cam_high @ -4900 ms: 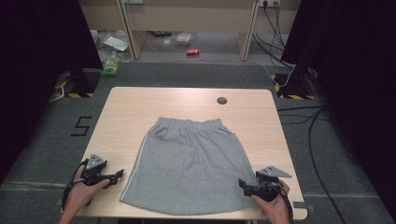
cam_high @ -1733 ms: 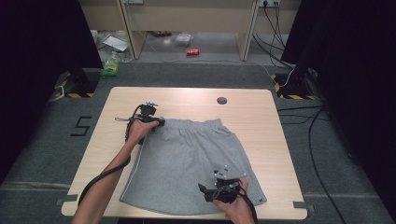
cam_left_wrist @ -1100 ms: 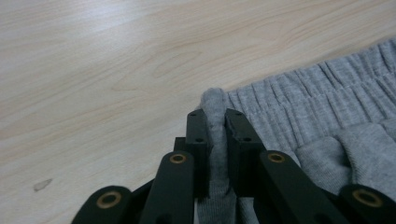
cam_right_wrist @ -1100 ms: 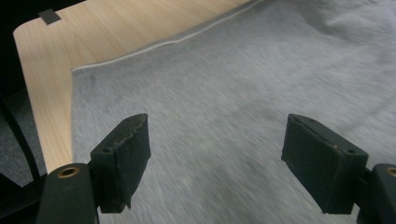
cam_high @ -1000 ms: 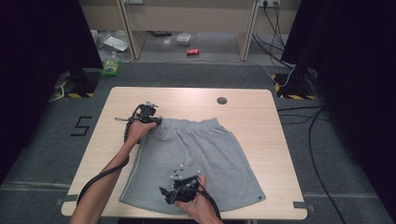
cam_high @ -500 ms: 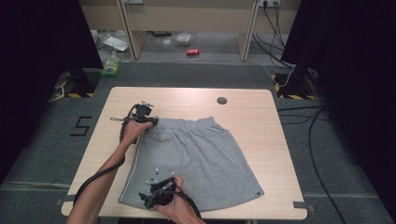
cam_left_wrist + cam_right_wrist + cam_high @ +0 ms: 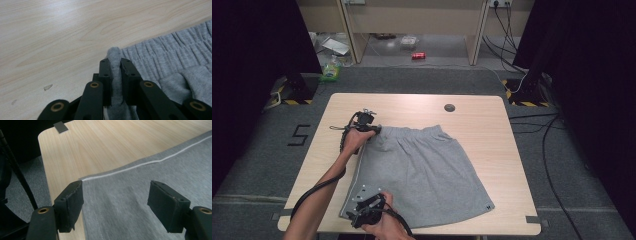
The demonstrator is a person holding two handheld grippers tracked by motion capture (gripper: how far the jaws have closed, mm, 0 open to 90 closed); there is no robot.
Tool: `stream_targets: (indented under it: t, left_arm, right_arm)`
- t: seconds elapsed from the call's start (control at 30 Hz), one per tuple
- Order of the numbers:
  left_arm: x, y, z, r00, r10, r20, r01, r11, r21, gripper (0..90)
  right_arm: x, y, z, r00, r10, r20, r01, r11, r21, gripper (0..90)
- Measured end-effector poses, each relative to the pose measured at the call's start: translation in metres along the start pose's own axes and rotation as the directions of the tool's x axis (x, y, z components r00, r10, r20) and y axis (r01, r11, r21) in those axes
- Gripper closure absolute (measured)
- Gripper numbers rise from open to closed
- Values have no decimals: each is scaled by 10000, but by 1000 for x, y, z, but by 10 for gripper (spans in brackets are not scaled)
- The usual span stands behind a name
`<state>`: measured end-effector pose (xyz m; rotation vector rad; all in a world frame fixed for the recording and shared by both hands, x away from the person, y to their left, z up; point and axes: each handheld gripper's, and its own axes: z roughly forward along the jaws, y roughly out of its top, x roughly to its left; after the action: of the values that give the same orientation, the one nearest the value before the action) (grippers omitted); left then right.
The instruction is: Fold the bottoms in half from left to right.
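Note:
A grey skirt (image 7: 427, 165) with an elastic waistband (image 7: 170, 50) lies flat on the wooden table (image 7: 492, 120). My left gripper (image 7: 374, 129) is at its far left corner, and in the left gripper view the jaws (image 7: 115, 65) are shut on a fold of that waistband corner. My right gripper (image 7: 357, 212) hovers over the near left hem corner. In the right gripper view it (image 7: 116, 195) stands open above the fabric (image 7: 150, 170), near the white side stripe (image 7: 140, 165); its jaws have just been closing a little, with cloth below them and nothing pinched.
A small dark round disc (image 7: 450, 107) lies on the far part of the table. The table's near left corner (image 7: 47, 135) with a grey tab (image 7: 60, 127) is close to my right gripper. A red can (image 7: 418, 56) and a green bottle (image 7: 331, 72) lie on the floor beyond.
My right gripper has slid left along the near hem, from the middle to the left corner. The left gripper has stayed on the waistband corner.

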<state>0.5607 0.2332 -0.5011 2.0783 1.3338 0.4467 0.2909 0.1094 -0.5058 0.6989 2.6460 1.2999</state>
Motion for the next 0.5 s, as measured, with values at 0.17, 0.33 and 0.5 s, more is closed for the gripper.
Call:
stream_targets:
  t: [0.17,0.33,0.5]
  left_arm:
    - [0,0,0,10000,7,-21,-7,10000,9,796]
    - [-1,0,0,10000,25,-35,-25,10000,32,796]
    - [-1,1,0,10000,71,-37,-71,10000,48,796]
  right_arm:
    - [4,4,8,9998,-193,-37,193,9998,55,295]
    - [14,8,16,9993,-315,-220,318,9994,155,303]
    - [22,8,24,9978,-460,-487,473,9985,261,325]
